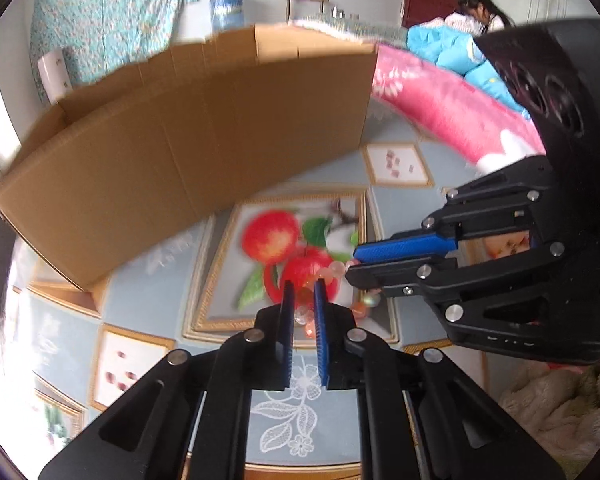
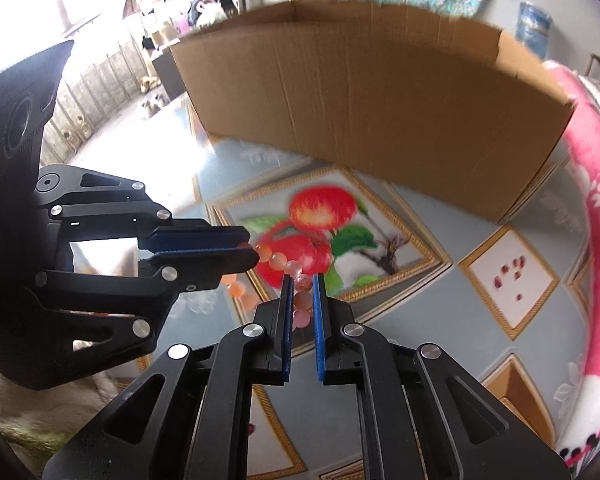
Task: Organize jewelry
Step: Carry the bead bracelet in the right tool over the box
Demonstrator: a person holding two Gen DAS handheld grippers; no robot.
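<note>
A bracelet of pink and orange translucent beads [image 2: 284, 268] hangs in the air between both grippers, above the fruit-patterned floor. My left gripper [image 1: 302, 292] is shut on one part of it; it shows at the left in the right wrist view [image 2: 252, 254]. My right gripper [image 2: 302, 284] is shut on another part of the bracelet [image 1: 336, 270]; it shows at the right in the left wrist view [image 1: 354, 260]. An open cardboard box [image 1: 204, 136] stands just behind, also in the right wrist view [image 2: 380, 100].
A pink flowered quilt [image 1: 452, 104] lies to the right of the box [image 2: 596, 216]. A person [image 1: 484, 10] sits far back. A pale fluffy blanket [image 1: 560, 404] lies at the lower right. The floor has tiles with an apple picture [image 2: 324, 208].
</note>
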